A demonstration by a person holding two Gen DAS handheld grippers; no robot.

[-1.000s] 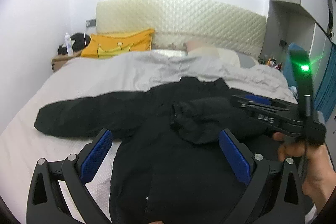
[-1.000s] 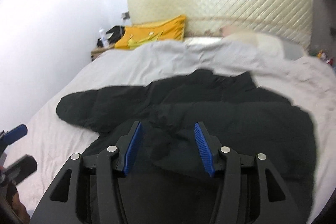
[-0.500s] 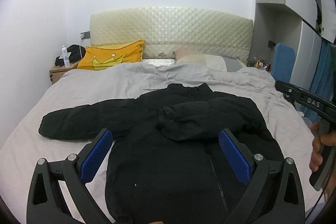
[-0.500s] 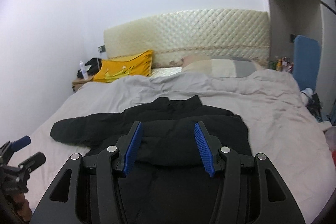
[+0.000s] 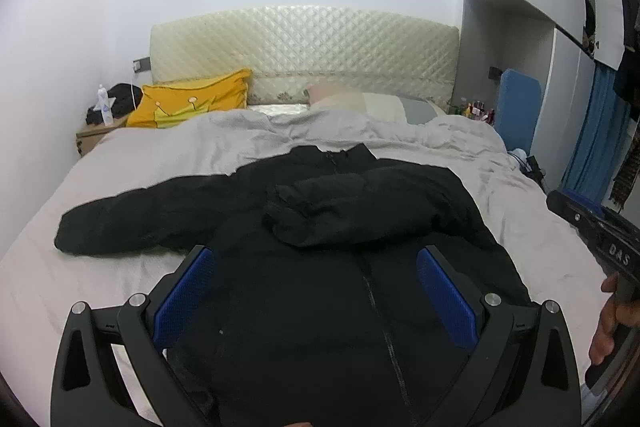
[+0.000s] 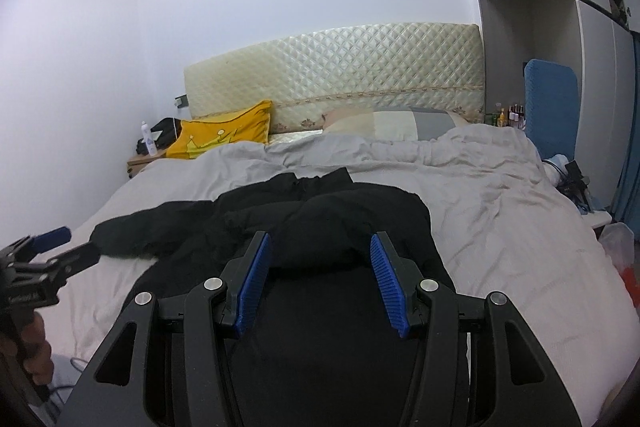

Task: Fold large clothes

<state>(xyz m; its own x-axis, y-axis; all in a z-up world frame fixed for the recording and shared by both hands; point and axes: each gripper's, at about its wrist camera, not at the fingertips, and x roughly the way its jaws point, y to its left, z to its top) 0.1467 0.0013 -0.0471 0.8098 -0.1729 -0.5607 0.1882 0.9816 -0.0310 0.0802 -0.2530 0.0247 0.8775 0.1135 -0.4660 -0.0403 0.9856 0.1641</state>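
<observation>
Looking along the left wrist camera, we see our left gripper point(image 5: 316, 283) spread wide with nothing between its blue pads point(image 5: 446, 297), held above the lower body of a black padded jacket point(image 5: 340, 267). The jacket lies front up on the grey bed cover point(image 5: 168, 155), zip running toward the collar at the far end. One sleeve point(image 5: 140, 219) stretches flat out to the picture's left; the other sleeve point(image 5: 340, 215) is folded across the chest. At the right edge our right gripper point(image 5: 592, 231) comes into view with a hand point(image 5: 612, 319) on its handle. Beyond the jacket sit a yellow cushion point(image 5: 192, 103) and a quilted headboard point(image 5: 304, 55).

From the right wrist camera, our right gripper point(image 6: 320, 275) stands partly apart, holding nothing, over the jacket point(image 6: 332, 339) near its folded sleeve point(image 6: 332, 227). The outstretched sleeve point(image 6: 156, 231) reaches toward the left gripper point(image 6: 44, 259), which shows at the left edge above the bed cover point(image 6: 500, 227). A striped pillow point(image 6: 392, 123) rests against the headboard point(image 6: 340, 67), beside the yellow cushion point(image 6: 224, 135). A blue board point(image 6: 552, 103) stands at the far right of the bed.
</observation>
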